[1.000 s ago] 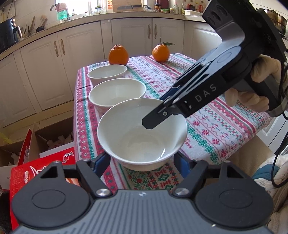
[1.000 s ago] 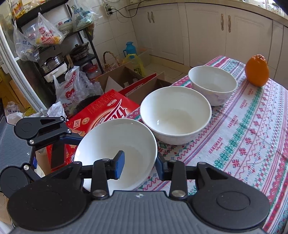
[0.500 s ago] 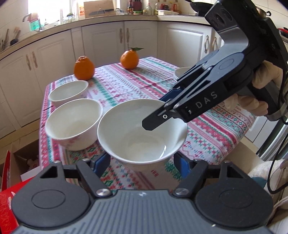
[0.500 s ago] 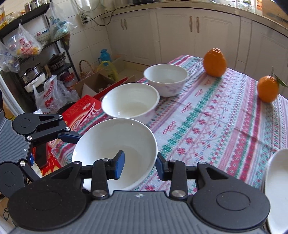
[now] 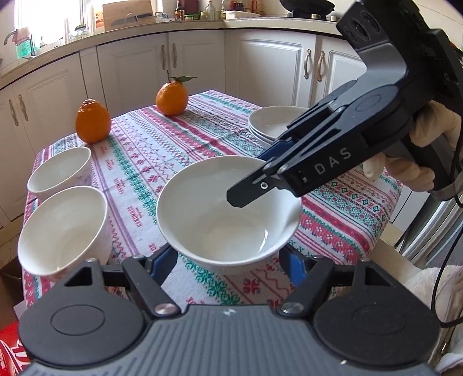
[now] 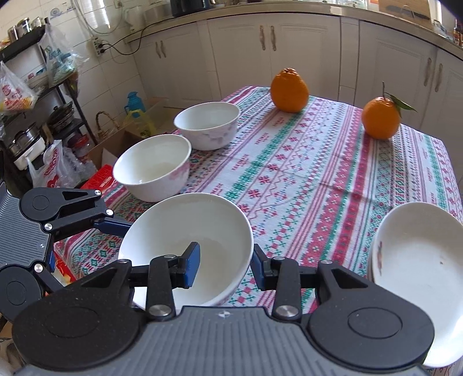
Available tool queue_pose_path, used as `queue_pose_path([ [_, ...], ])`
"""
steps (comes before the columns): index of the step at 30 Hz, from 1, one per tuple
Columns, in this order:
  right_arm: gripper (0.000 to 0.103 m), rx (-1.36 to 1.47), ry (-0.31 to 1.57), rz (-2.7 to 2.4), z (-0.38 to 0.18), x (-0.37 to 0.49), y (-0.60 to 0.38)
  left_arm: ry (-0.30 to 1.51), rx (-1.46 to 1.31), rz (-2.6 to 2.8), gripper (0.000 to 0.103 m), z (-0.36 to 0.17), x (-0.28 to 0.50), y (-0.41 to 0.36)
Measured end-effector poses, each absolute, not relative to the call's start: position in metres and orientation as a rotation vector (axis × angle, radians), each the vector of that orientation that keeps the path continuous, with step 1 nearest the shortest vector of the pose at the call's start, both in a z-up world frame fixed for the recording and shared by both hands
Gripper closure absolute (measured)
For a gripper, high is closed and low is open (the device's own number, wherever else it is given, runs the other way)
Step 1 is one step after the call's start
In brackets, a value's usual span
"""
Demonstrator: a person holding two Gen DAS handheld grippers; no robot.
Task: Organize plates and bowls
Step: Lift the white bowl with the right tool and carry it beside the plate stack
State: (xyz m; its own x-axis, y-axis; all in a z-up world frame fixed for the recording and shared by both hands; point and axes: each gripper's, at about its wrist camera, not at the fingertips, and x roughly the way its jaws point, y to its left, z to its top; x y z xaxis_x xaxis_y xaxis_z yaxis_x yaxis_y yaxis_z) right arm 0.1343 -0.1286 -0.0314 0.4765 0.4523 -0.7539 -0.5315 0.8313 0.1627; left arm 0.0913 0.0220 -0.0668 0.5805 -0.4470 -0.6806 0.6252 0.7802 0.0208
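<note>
Two grippers carry one white bowl (image 5: 228,214) above the worktop (image 5: 179,144): the left gripper (image 5: 228,260) has its fingers half open around the bowl's base, with two more bowls (image 5: 62,228) to the left. From the right, the right gripper (image 6: 224,264) pinches the rim. I think the bowl is being moved; next it needs gentle lowering into another bowl.

I see bright, soft daylight from the blown-out window (image 5: 43,20) at upper left. Fisheye bending curves the cabinets (image 6: 272,55) at the edges. Focus is sharp, shadows faint.
</note>
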Motion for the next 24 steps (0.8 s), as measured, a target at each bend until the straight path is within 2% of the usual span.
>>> queue_pose_path([
  [20, 0.057, -0.066, 0.918, 0.539, -0.044, 0.148, -0.148, 0.723, 0.297, -0.667, 0.026, -0.074, 0.110, 0.003],
  [23, 0.044, -0.056, 0.913, 0.554, -0.045, 0.147, -0.148, 0.710, 0.301, -0.663, 0.025, -0.074, 0.110, 0.003],
  [24, 0.037, -0.053, 0.908, 0.562, -0.044, 0.147, -0.147, 0.703, 0.301, -0.659, 0.024, -0.074, 0.110, 0.003],
])
